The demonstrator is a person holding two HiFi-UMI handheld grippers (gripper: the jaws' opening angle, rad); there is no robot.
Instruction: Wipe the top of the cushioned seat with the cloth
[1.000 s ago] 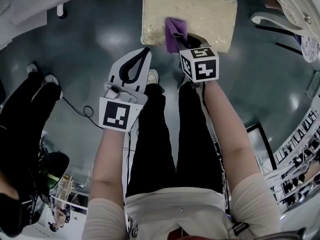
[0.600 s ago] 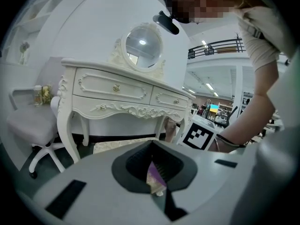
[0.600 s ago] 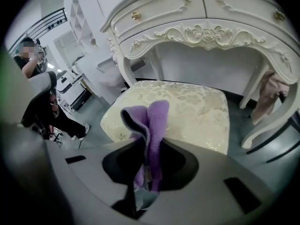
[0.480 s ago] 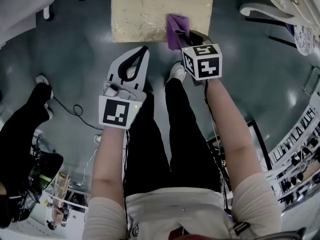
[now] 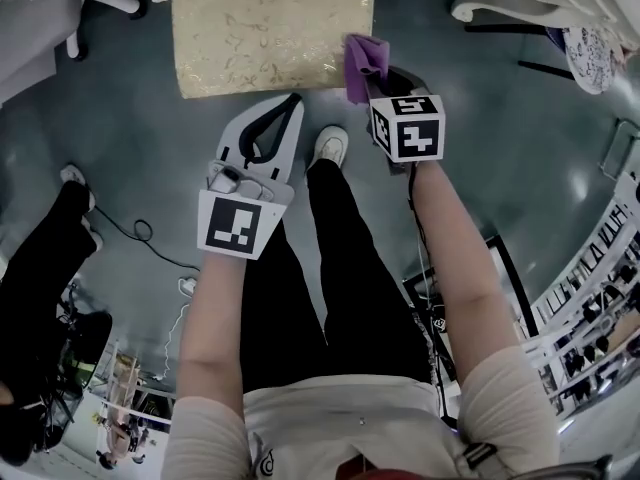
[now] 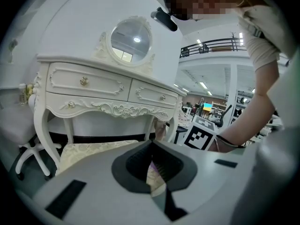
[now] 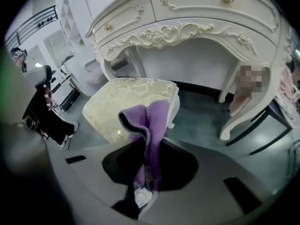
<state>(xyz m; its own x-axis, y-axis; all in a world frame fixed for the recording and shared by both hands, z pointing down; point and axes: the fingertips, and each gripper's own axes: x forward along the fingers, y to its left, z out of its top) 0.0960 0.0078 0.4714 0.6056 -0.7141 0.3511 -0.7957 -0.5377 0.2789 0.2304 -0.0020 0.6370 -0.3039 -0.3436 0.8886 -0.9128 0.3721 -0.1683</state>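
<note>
The right gripper point(image 5: 374, 78) shows at the upper centre-right of the head view. Its jaws are clamped on the lower part of the cloth point(image 7: 152, 123). The rest of the purple fabric stands up past the jaw tips as a loose folded bunch, probably so that fabric, not plastic, meets the upholstery.

The seat point(image 5: 270, 28) fills the top centre of the head view, cream and patterned. The cloth is at its lower right corner, just past the right edge and partly over the floor point(image 5: 120, 148). In the right gripper view the seat lies ahead and lower, in front of a white table point(image 7: 197, 18). The cloth overlaps the seat's near corner in that picture, but I cannot tell whether they touch. It looks held clear of the cushion, so a wiping stroke would call for bringing the bunch down and left onto the top.

The left gripper point(image 5: 291, 99) is at centre-left of the head view, short of the seat's lower edge and over the floor. Its jaws are closed tip to tip with nothing held. It seems parked there to leave the seat free for the cloth hand.
</note>
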